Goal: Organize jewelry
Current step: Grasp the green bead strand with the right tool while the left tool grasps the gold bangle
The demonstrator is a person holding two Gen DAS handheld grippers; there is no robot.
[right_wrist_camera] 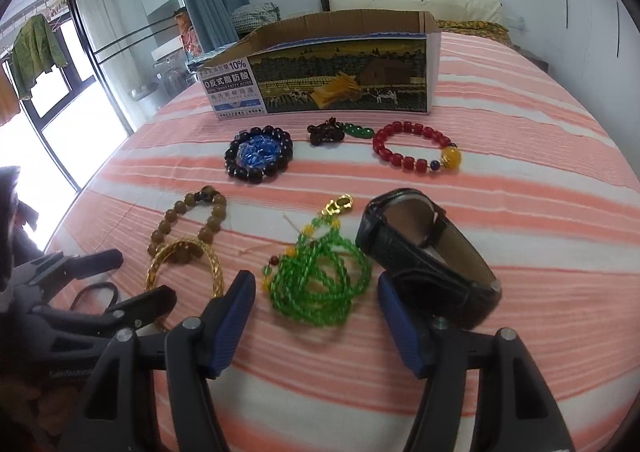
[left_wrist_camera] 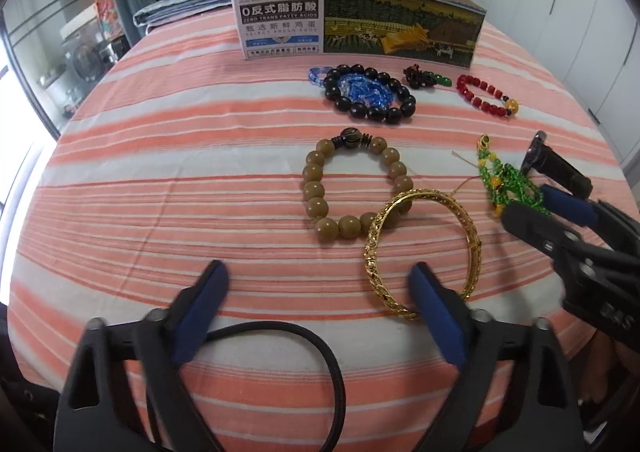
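Orange-and-white striped bedding (left_wrist_camera: 180, 156) fills both views, with an open printed cardboard box (left_wrist_camera: 360, 22) standing at the top centre. Just below the box lie a ring of black beads (left_wrist_camera: 370, 94) with blue beads (left_wrist_camera: 360, 90) inside it, a small dark red and green piece (left_wrist_camera: 426, 77), and a red bead bracelet (left_wrist_camera: 486, 94) at the upper right.

In the left wrist view, a tan bead bracelet (left_wrist_camera: 352, 188) sits mid-frame, its lower right overlapped by a gold bangle (left_wrist_camera: 424, 252). The left gripper (left_wrist_camera: 320, 292) is spread wide and empty, its right finger (left_wrist_camera: 436, 316) at the bangle's near rim.

In the right wrist view, the right gripper (right_wrist_camera: 316, 308) is also spread wide, holding nothing, with a green bead necklace (right_wrist_camera: 320, 276) lying just beyond its fingertips and a black watch (right_wrist_camera: 428, 252) beside its right finger.
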